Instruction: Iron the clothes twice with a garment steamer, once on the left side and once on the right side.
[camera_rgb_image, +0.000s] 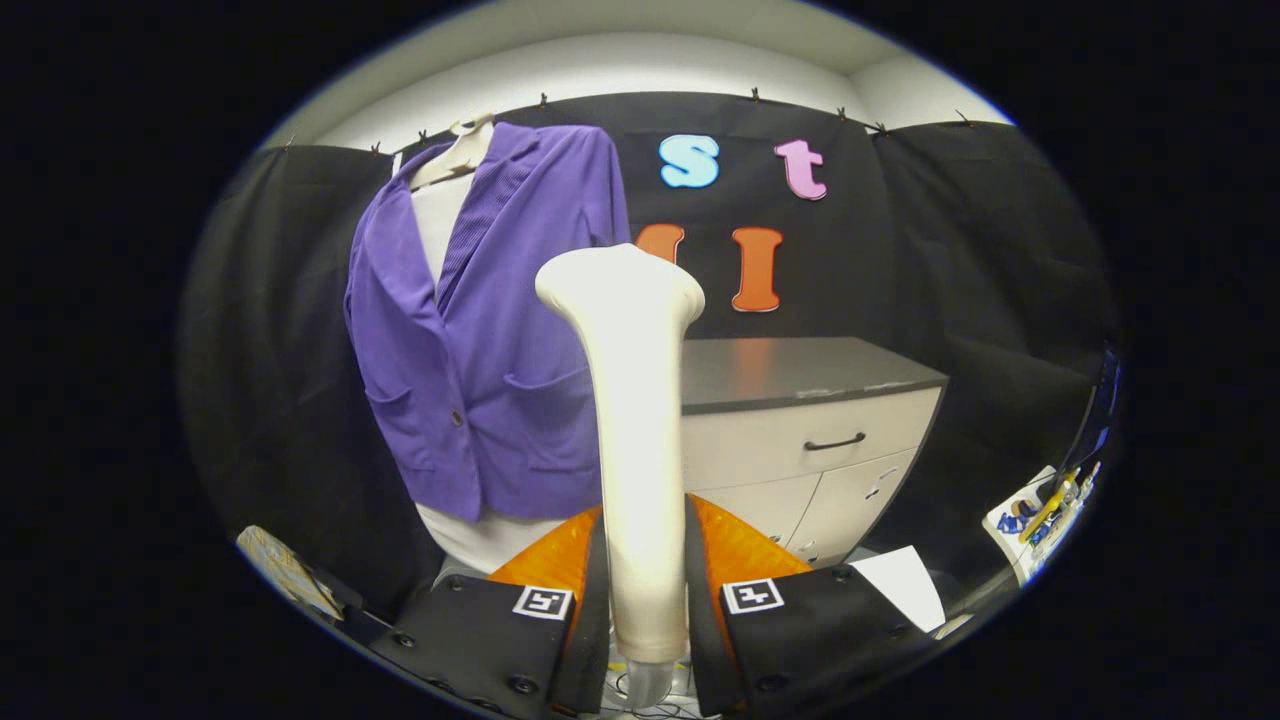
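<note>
With the gripper (646, 600) clamped on the garment steamer (632, 420) (head apart from the purple jacket (480, 330)), both ironing passes appear to remain.

Cream smooth plastic garment steamer (636, 420): matt, faint sheen, clamped between gripper (648, 610) fingers, both pressing its handle. Purple woven cloth jacket (480, 340): soft matt, ribbed lapel lining, small dark glossy button. White matt cloth under-layer (438, 225) inside jacket. Pale plastic hanger (455, 152), smooth. Beige cabinet (800, 450): smooth laminate-like fronts, slight gloss; dark grey surface (790, 372) semi-gloss, reflecting orange; black handle (834, 442), material cannot tell. White paper sheet (905, 585), matt.
</note>
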